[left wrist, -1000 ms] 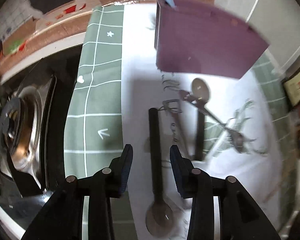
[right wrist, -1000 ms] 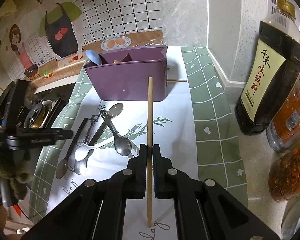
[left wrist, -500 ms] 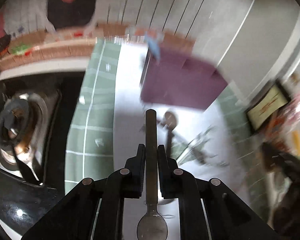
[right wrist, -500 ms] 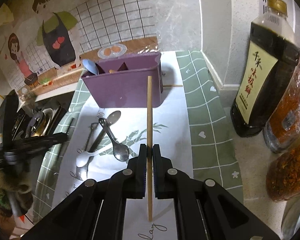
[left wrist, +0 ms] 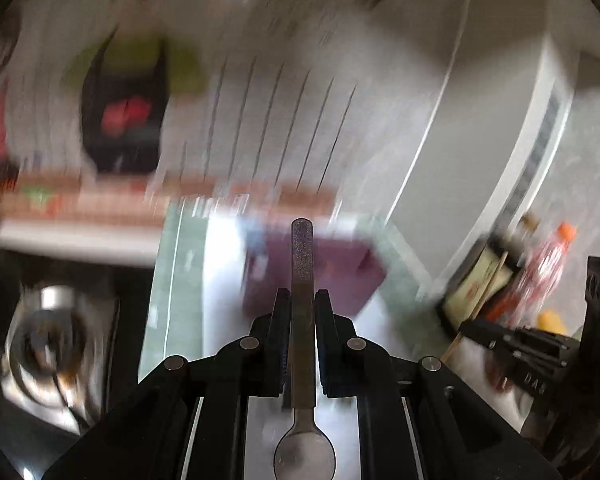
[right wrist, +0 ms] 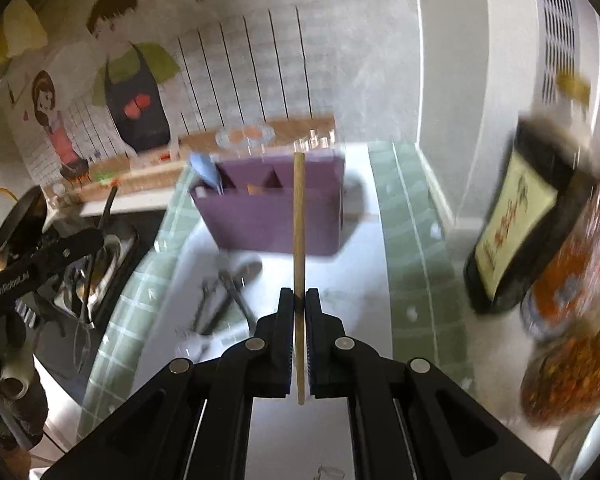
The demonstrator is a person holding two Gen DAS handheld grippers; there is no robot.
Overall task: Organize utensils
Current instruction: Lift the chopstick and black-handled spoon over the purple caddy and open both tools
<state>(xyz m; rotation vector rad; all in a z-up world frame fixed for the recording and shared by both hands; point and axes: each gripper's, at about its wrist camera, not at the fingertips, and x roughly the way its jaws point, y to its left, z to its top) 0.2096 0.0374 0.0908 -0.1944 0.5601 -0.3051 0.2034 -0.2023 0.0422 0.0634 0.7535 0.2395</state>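
My left gripper (left wrist: 302,300) is shut on a black-handled metal spoon (left wrist: 302,276), lifted off the mat, handle pointing forward and bowl toward me. The purple utensil caddy (left wrist: 320,276) stands ahead of it, blurred. My right gripper (right wrist: 299,300) is shut on a wooden chopstick (right wrist: 299,220) that points at the caddy (right wrist: 272,220), which holds a blue spoon (right wrist: 204,166) in its left compartment. Several spoons (right wrist: 228,296) lie on the white mat left of the chopstick. The left gripper with its spoon (right wrist: 86,304) shows at the left of the right wrist view.
A green-checked cloth (right wrist: 412,248) borders the white mat. A dark soy sauce bottle (right wrist: 528,216) and jars of red chili (right wrist: 568,368) stand at the right by the wall. A gas stove (left wrist: 52,332) lies to the left. The left wrist view is motion-blurred.
My left gripper closed on the black-handled spoon and lifted it off the mat, tilting upward. My right gripper, still holding the chopstick, rose and tilted up toward the caddy.
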